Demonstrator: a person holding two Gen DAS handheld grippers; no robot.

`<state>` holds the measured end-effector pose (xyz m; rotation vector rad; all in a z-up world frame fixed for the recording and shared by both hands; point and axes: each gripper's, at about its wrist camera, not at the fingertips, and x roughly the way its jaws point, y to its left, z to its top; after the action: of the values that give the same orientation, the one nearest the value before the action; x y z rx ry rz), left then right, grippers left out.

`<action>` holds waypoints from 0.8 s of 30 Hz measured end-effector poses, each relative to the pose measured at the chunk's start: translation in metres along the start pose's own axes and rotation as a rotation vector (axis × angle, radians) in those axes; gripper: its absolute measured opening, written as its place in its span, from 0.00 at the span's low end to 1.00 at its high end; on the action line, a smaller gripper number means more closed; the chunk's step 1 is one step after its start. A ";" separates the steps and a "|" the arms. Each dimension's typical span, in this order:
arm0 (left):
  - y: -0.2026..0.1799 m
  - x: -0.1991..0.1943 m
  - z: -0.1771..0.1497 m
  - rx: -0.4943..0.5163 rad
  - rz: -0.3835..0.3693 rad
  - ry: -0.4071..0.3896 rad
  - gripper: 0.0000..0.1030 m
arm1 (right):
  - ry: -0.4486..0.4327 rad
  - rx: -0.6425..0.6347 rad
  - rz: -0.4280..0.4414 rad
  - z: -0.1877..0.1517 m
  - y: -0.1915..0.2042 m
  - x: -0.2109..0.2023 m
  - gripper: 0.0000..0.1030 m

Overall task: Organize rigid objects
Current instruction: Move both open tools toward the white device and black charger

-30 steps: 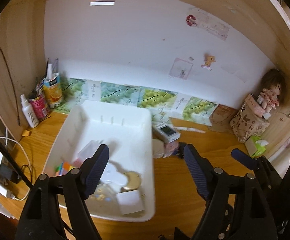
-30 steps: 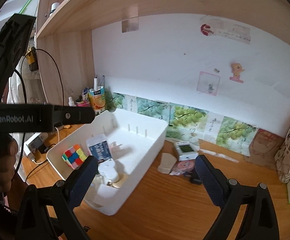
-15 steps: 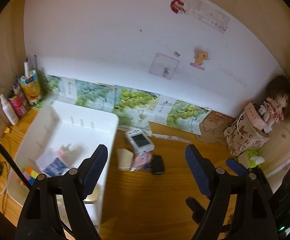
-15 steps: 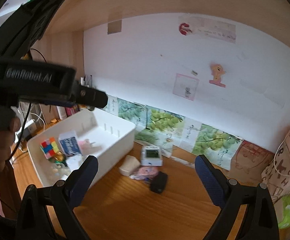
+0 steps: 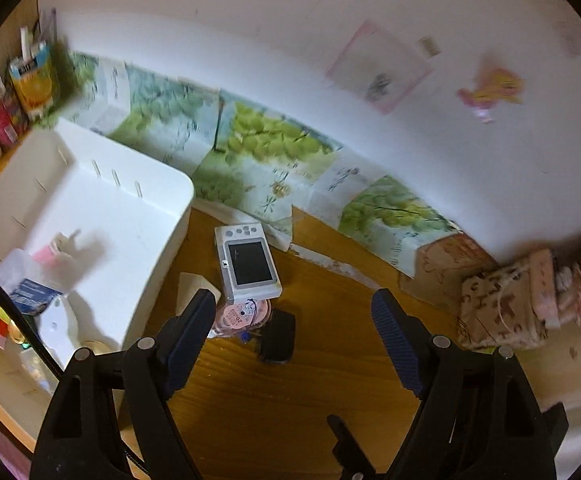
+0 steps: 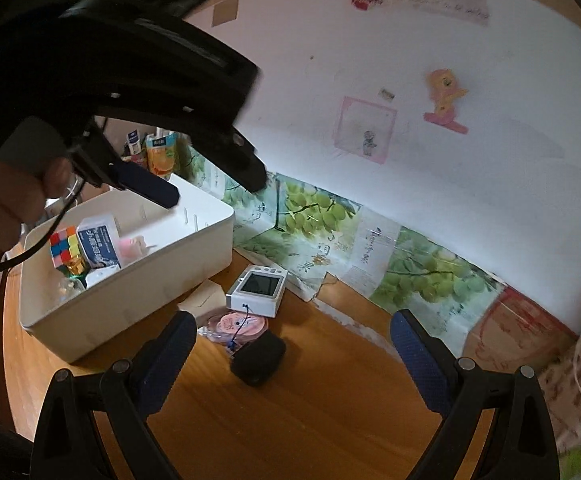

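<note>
A white bin [image 5: 158, 236] [image 6: 138, 296] on the wooden desk holds a colour cube [image 6: 63, 245], a blue-labelled box [image 6: 100, 245] and other small items. Right of it on the desk lie a white handheld device [image 5: 248, 262] [image 6: 259, 290], a pink round item [image 5: 242, 314] [image 6: 236, 325], a black case [image 5: 277, 335] [image 6: 257, 357] and a beige wedge [image 5: 192, 288] [image 6: 202, 298]. My left gripper [image 5: 294, 324] is open and empty above these items; it also shows in the right wrist view [image 6: 210, 184]. My right gripper [image 6: 292, 350] is open and empty over the black case.
Cartons and a spray bottle [image 5: 18, 92] stand behind the bin at the back left. A patterned bag [image 5: 506, 308] with a doll sits at the right. Grape-print sheets [image 5: 266, 148] line the back wall. Bare desk lies in front of the items.
Both grippers have moved right and closer, from over the bin to the loose items beside it. Both stay open and empty.
</note>
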<state>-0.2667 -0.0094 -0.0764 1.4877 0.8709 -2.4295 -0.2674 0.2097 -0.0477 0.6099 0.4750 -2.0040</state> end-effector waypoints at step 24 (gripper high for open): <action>0.030 0.116 0.017 -0.253 0.105 0.280 0.80 | 0.204 -0.165 0.272 -0.041 0.015 0.106 0.95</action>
<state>-0.3236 -0.0249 -0.1816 1.7470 1.0757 -1.9807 -0.2900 0.1528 -0.1447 0.7375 0.6378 -1.6355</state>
